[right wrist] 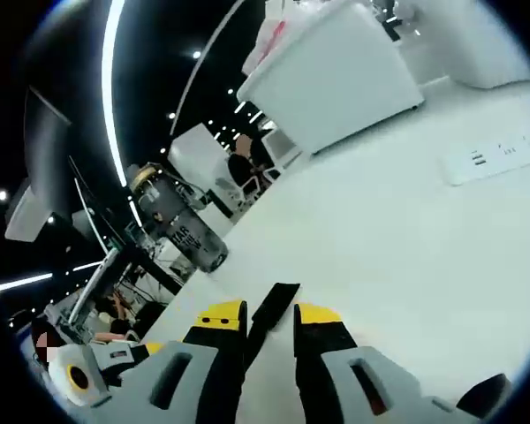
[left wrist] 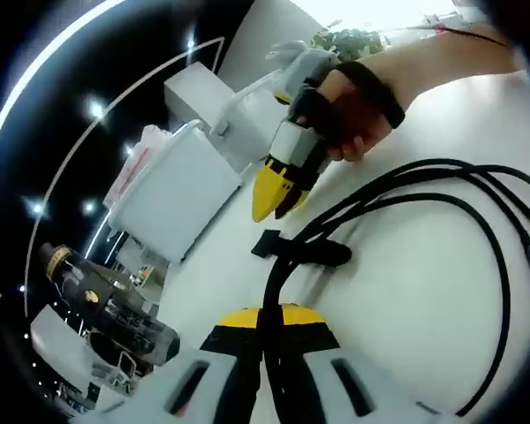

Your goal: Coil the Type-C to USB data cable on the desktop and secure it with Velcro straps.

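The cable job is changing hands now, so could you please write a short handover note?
Left hand-held gripper: shut on the gathered black cable.
Right hand-held gripper: a black strap end lies between its jaws; grip unclear.
Cable lies in loops on the white desk, with the strap across the bundle just ahead of the left jaws.
Done: coiling.
Left: probably wrap and fasten the strap.

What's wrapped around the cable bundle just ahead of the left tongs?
A black Velcro strap circles the cable strands, its loose end sticking out toward the right tongs. Whether it is fastened underneath is hidden by the bundle.
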`<control>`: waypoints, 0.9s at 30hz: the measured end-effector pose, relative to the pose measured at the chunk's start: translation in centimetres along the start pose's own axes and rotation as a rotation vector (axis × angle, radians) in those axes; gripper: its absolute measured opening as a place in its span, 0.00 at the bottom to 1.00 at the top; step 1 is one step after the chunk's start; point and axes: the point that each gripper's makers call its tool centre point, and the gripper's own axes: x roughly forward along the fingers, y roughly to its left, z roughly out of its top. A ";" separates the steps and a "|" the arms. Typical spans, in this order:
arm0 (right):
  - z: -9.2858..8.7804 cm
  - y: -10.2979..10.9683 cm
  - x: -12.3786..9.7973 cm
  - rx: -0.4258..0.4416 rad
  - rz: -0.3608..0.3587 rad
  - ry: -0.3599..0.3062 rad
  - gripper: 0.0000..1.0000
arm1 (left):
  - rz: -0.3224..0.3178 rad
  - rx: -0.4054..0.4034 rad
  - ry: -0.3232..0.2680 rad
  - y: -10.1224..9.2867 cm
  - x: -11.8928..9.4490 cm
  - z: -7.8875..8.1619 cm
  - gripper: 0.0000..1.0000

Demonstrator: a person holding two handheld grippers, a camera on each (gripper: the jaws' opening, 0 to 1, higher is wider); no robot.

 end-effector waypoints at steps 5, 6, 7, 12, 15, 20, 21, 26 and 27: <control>-0.4 0.8 0.5 0.007 0.011 0.008 0.20 | -0.012 0.049 0.015 -0.4 0.2 0.4 0.07; -0.2 0.8 0.7 0.014 0.012 0.013 0.20 | -0.013 0.052 0.014 -0.4 0.2 0.4 0.07; -0.4 0.9 0.8 0.012 0.014 0.018 0.19 | -0.014 0.052 0.013 -0.4 0.2 0.4 0.07; -1.1 1.6 0.5 -0.002 0.059 0.059 0.18 | -0.017 0.042 0.010 -0.3 0.2 0.5 0.07; -1.7 1.9 -0.8 -0.127 0.073 0.101 0.19 | -0.016 -0.007 0.002 -0.1 0.1 0.3 0.07; -0.6 5.9 -6.6 -0.085 0.239 -0.012 0.18 | -0.006 -0.067 0.003 0.4 0.2 -0.1 0.07; -0.9 7.4 -7.9 -0.010 0.317 -0.008 0.18 | 0.008 -0.092 0.007 0.5 0.2 -0.2 0.07; -5.5 9.3 -9.4 0.043 0.317 0.099 0.27 | 0.094 -0.197 -0.007 1.7 0.2 0.0 0.07; -5.7 9.0 -9.3 0.018 0.296 0.099 0.27 | 0.115 -0.194 -0.008 2.0 0.3 0.2 0.07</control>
